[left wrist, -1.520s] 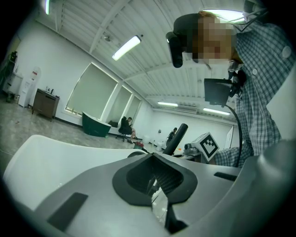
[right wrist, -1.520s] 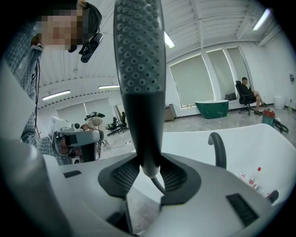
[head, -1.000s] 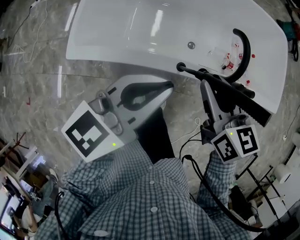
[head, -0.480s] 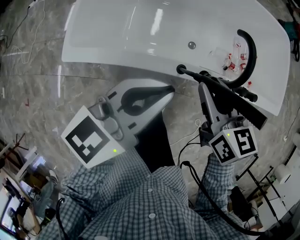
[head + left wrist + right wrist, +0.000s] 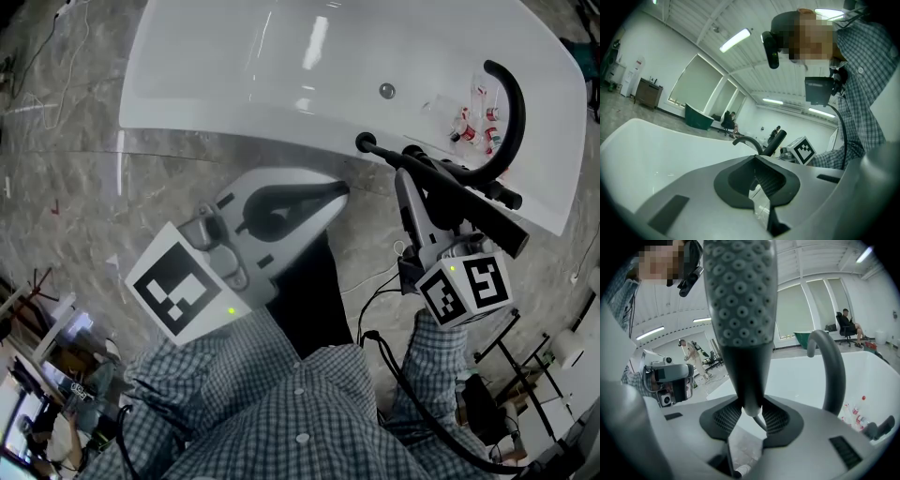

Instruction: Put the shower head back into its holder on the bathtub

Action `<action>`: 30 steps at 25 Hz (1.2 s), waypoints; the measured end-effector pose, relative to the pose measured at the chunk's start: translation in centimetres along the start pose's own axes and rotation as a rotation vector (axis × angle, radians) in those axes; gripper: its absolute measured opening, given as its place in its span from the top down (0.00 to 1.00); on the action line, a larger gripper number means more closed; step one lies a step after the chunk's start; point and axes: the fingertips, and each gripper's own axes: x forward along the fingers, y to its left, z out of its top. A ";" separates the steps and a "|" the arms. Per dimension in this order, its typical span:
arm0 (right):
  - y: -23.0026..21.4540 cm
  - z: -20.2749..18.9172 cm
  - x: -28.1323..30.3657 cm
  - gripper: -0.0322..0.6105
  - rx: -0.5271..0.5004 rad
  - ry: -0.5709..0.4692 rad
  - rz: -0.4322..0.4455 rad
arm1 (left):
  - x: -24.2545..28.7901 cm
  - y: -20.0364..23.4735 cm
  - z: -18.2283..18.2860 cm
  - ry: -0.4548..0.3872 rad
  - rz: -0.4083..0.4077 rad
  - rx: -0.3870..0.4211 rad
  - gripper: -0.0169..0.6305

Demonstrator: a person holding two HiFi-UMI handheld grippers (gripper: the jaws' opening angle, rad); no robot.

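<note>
A long black shower head (image 5: 469,202) lies slanted over the near rim of the white bathtub (image 5: 234,75). My right gripper (image 5: 424,183) is shut on its handle. The thin end of the handle reaches a small black round fitting (image 5: 364,142) on the rim. In the right gripper view the grey nozzle face (image 5: 740,287) rises straight up from between the jaws of my right gripper (image 5: 751,414). A black curved spout (image 5: 506,103) stands behind it. My left gripper (image 5: 339,190) hovers just short of the tub's rim, shut with nothing in it.
Inside the tub are a chrome fitting (image 5: 385,91) and several small red-and-white bottles (image 5: 473,117). Cables (image 5: 375,272) trail over the marble floor near my legs. Black stand legs (image 5: 511,361) and clutter sit at the lower right.
The right gripper and the shower head have shifted slightly rightward along the rim; the thin end stays at the black fitting. The left gripper stays shut in much the same place.
</note>
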 end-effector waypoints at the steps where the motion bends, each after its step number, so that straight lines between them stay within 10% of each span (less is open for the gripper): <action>1: 0.0 -0.2 0.1 0.74 0.002 0.002 0.000 | 0.0 0.0 -0.1 0.000 0.000 -0.001 0.96; 30: -3.1 -7.2 4.3 0.74 -0.021 0.109 -0.034 | 1.4 2.6 -4.8 -0.001 -0.008 -0.053 0.96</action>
